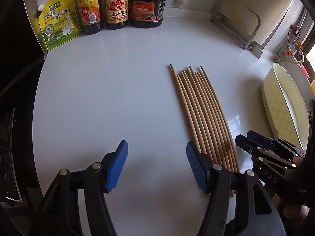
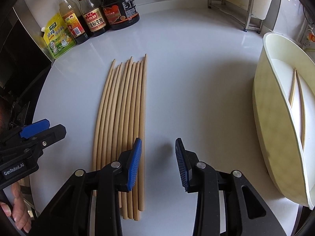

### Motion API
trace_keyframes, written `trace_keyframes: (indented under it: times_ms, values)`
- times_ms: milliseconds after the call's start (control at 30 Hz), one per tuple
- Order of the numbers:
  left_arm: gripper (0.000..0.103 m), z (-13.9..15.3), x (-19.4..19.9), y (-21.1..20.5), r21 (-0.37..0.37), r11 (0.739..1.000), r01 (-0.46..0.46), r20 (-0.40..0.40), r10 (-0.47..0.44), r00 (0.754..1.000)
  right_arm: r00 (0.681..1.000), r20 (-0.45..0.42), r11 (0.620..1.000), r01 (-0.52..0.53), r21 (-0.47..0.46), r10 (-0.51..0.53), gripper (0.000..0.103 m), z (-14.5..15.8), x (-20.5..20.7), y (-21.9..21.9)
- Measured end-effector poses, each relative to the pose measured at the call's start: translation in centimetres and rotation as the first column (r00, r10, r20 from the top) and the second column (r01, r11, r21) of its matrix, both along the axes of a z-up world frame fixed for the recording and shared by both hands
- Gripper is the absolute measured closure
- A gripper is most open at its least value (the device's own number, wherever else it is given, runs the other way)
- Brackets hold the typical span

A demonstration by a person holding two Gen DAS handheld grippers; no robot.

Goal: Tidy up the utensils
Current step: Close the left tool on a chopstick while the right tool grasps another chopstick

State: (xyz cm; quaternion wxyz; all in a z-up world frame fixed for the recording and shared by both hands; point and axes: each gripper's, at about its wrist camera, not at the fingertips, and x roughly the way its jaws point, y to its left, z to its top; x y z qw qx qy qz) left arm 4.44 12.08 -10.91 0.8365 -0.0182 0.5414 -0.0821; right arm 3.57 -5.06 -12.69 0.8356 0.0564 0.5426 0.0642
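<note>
On counter [image 1: 98, 78] | chopsticks [image 2: 126, 118] between claws | left claw [image 1: 157, 165], right claw [image 2: 158, 162] released | tray [image 2: 261, 102] probably near edge

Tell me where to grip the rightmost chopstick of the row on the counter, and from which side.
Probably grip the rightmost chopstick near its thick end, descending from above with the right gripper, one finger in the bare counter to its right. It lies flat, packed against the row, so only that side is free.

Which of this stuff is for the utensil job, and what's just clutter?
Job: chopsticks on the counter; cream bin with two chopsticks inside; left gripper and right gripper, both open.

Clutter: sauce bottles; seasoning pouch; metal rack.
</note>
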Motion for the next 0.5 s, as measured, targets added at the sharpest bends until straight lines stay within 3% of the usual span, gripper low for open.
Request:
trace_keyframes:
  times_ms: [500]
  values:
    - [0.038,-1.1,-0.2,-0.9,-0.009,0.999,-0.038,-0.021,0.038,0.999,0.998,0.018,0.997,-0.055,-0.050,0.056,0.069,-0.5,0.8,1.1]
